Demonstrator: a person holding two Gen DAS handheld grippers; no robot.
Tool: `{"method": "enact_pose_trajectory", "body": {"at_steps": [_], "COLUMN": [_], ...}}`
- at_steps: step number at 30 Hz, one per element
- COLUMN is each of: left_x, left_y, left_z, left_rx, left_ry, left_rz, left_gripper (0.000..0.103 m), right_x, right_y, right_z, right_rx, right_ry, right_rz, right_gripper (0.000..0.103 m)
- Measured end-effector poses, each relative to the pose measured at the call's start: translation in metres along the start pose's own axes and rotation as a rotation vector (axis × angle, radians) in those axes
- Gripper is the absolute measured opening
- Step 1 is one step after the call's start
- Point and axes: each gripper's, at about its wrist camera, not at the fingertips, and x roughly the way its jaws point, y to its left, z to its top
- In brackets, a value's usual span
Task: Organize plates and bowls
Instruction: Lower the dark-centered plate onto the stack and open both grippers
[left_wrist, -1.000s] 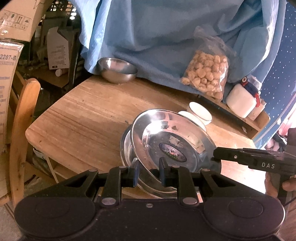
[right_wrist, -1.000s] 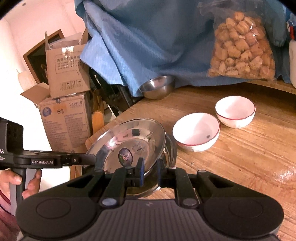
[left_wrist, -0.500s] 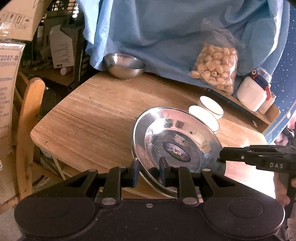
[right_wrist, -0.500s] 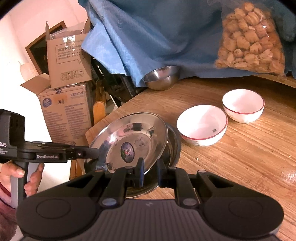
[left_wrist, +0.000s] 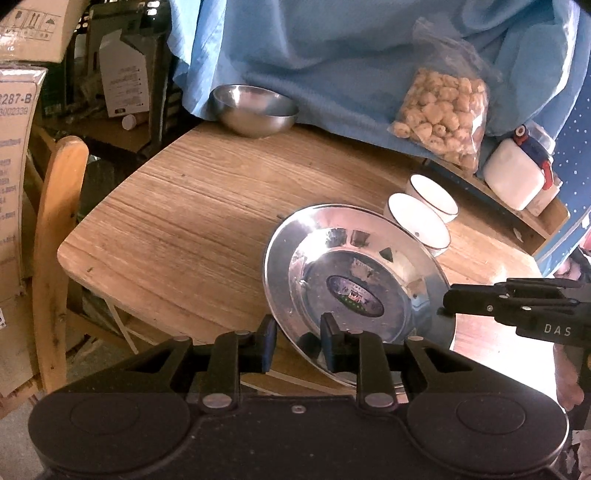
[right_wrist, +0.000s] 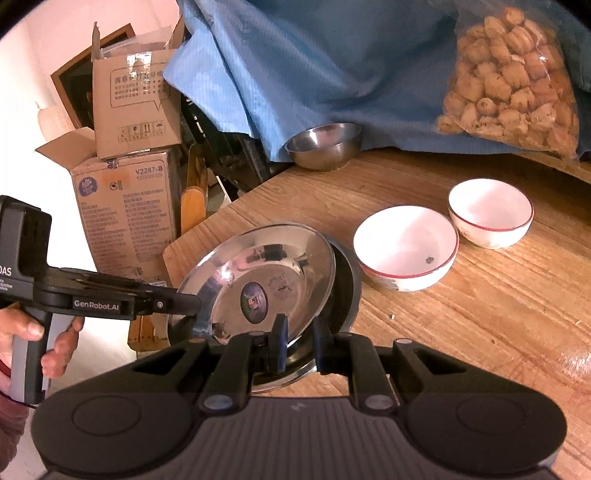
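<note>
Left wrist view: the left gripper (left_wrist: 297, 345), its jaws just easing apart and no longer pinching, straddles the near rim of the tilted steel plate (left_wrist: 354, 284), with the right gripper (left_wrist: 448, 299) at the plate's far-right edge. Two empty white bowls (left_wrist: 419, 221) sit just beyond the plate.

Right wrist view: the right gripper (right_wrist: 299, 341) stays clenched on the steel plate (right_wrist: 258, 280), tilted over a second plate (right_wrist: 345, 291) lying flat under it. A steel bowl (right_wrist: 325, 146) stands well beyond the plate, apparently empty.

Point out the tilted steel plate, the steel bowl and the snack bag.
steel plate (left_wrist: 354, 291), left wrist view, its label
steel bowl (left_wrist: 255, 109), left wrist view, inner wall
snack bag (right_wrist: 513, 81), right wrist view, middle
</note>
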Motion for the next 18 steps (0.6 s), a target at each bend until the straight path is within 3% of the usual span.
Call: {"method": "enact_pose_trajectory", "body": {"at_steps": [8,13,15,18], "left_x": [-0.003,0.0,0.0,-0.006], "left_y": [0.001,0.0,0.002,0.005], "left_z": [0.0,-0.002,-0.001,-0.001], "left_rx": [0.01,0.021,0.005,-0.036], "left_ry": [-0.01,-0.012,-0.02,-0.048], "left_rz": [-0.007,-0.016,-0.023,-0.048], "left_gripper": [0.025,0.03,0.037,0.065], "right_x": [-0.002,-0.005,-0.004,-0.009], "right_y": [0.006,0.015,0.014,0.008], "right_z": [0.001,0.004,0.005,0.006], "right_rx": [-0.041,-0.111,-0.119,-0.102], "right_ry": [-0.013,-0.035,-0.027,-0.048], "right_rz": [-0.007,-0.018,-0.023,-0.029], "right_gripper": [0.016,0.017,0.019,0.02]}}
